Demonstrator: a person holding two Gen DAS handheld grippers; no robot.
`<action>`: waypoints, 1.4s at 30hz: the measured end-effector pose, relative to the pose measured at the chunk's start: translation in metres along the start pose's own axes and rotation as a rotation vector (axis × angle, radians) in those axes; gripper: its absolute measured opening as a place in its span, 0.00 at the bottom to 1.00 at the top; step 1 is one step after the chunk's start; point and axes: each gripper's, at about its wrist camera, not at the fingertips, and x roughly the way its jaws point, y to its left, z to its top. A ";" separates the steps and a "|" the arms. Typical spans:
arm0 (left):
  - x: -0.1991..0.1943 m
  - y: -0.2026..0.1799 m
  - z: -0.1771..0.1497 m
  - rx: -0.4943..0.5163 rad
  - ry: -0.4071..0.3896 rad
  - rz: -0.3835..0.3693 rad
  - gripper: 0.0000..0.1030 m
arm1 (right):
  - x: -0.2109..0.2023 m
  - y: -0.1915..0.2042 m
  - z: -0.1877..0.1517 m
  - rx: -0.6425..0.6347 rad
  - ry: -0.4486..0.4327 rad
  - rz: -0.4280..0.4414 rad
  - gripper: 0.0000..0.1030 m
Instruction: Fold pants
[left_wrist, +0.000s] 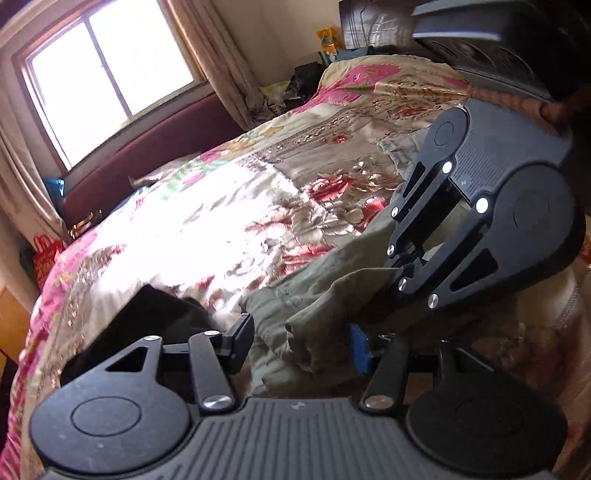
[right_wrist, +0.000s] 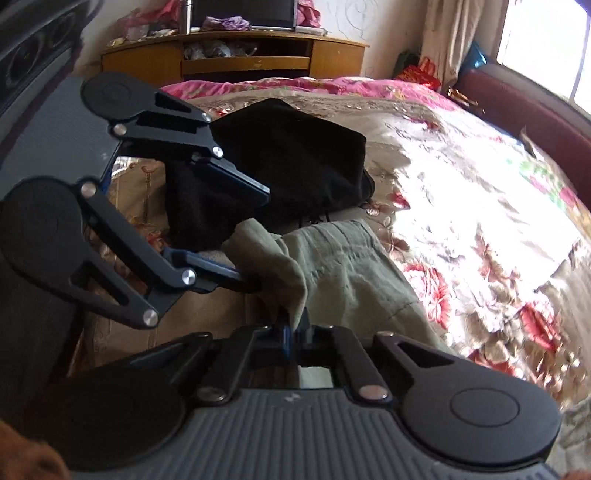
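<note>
Olive-green pants lie crumpled on a floral bedspread. In the left wrist view my left gripper stands open, with a bunched fold of the pants between its jaws. My right gripper comes in from the right, shut on the pants' cloth. In the right wrist view the right gripper pinches an edge of the pants. The left gripper is at the left there, jaws apart. Its lower finger touches the fold and its upper finger hangs over a black garment.
The black garment lies on the bedspread just beyond the pants. A maroon padded bench runs under the bright window. A wooden cabinet stands past the bed's far end. A red bag sits beside the bed.
</note>
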 end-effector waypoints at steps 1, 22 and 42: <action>0.003 0.004 0.010 0.024 -0.019 0.020 0.61 | -0.003 -0.007 0.004 0.040 -0.001 0.001 0.03; -0.012 0.022 -0.053 -0.103 0.125 0.173 0.47 | 0.041 0.061 -0.001 -0.115 -0.030 -0.117 0.09; 0.037 -0.026 -0.029 -0.035 0.188 0.028 0.55 | -0.053 -0.027 -0.060 0.252 -0.015 -0.307 0.48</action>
